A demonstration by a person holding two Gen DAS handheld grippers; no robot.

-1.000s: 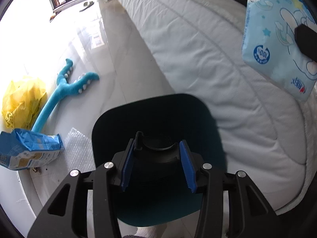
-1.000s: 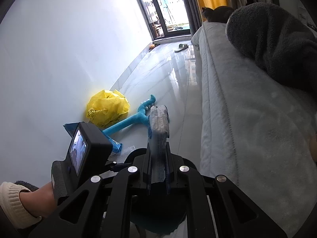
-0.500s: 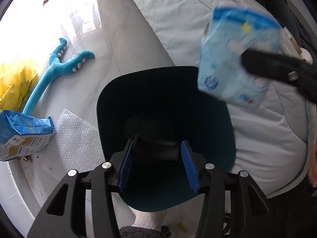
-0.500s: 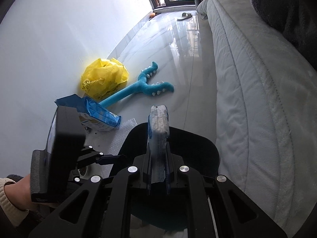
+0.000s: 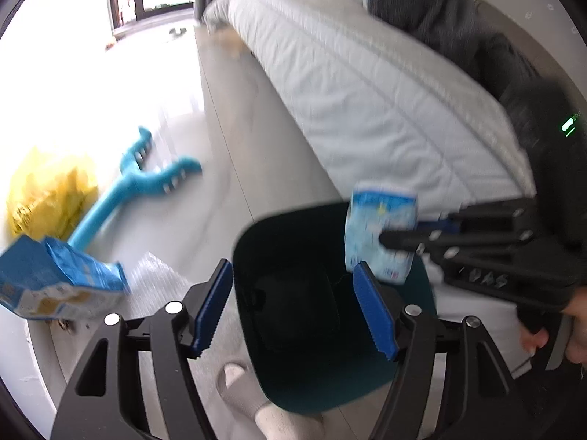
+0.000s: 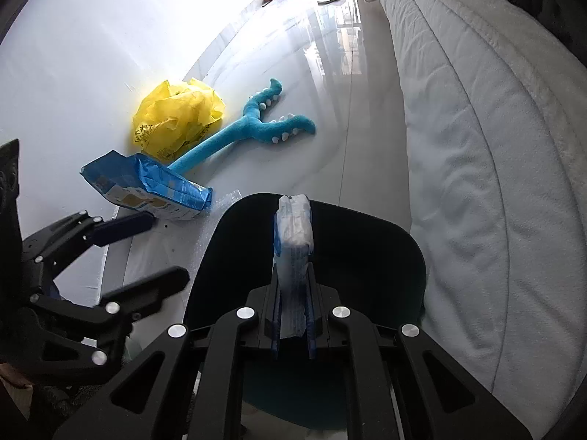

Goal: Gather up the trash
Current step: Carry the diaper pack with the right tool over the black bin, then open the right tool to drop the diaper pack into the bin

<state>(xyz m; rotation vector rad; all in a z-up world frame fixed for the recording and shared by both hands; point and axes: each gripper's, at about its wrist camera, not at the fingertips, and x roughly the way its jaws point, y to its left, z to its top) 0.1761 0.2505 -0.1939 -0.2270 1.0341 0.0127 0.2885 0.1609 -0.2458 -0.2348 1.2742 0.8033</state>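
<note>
Left wrist view: the left gripper [image 5: 293,306] has just been opening; its jaws stand about half apart with nothing between them, hanging over the dark teal bin [image 5: 422,293], probably to leave the mouth free. From the right, the right gripper [image 5: 385,238] brings a pale blue tissue pack [image 5: 379,234] over the bin's far rim, held by one end so the rest can likely fall straight in. On the floor to the left lie a blue snack bag [image 5: 55,282], a sheet of bubble wrap [image 5: 157,278], a crumpled yellow bag [image 5: 47,190] and a blue plush toy [image 5: 146,183]; a socked foot [image 5: 256,399] stands against the bin's near side. Right wrist view: the right gripper [image 6: 292,324] is clamped tight on the tissue pack [image 6: 293,234], which stands on edge over the bin [image 6: 385,256], so nothing blocks the drop. The white mattress [image 6: 495,183] sits close along the bin's right side. The left gripper [image 6: 146,253] hangs open to the left, beside the snack bag [image 6: 146,187] and near the yellow bag [image 6: 179,117], both uncollected.
</note>
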